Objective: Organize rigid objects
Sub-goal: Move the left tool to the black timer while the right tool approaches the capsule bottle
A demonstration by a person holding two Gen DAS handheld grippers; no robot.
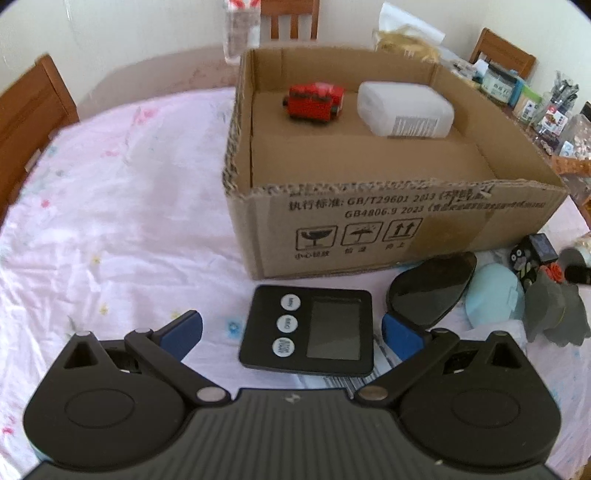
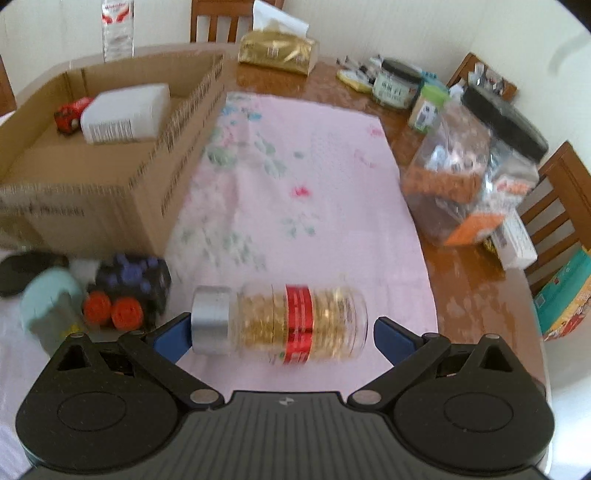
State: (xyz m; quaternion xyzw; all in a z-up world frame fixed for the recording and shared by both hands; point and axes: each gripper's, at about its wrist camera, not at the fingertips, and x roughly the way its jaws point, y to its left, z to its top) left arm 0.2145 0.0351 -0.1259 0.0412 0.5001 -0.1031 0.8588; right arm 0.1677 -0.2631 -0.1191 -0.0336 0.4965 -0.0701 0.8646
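Home dining room, wooden chairs point(image 2: 216, 20), floral tablecloth point(image 2: 295, 206), tissue pack point(image 2: 277, 48), food jars point(image 2: 397, 85)

left gripper point(image 1: 291, 330) at lower centre of its frame, spread wide, blue fingertips point(image 1: 186, 332) apart. right gripper point(image 2: 282, 338) likewise low, splayed, gripping nothing.

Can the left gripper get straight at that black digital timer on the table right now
Probably yes. The left gripper is open, with the black digital timer lying flat on the cloth between its fingers. Nothing covers it; the cardboard box sits behind and the dark oval case beside it.
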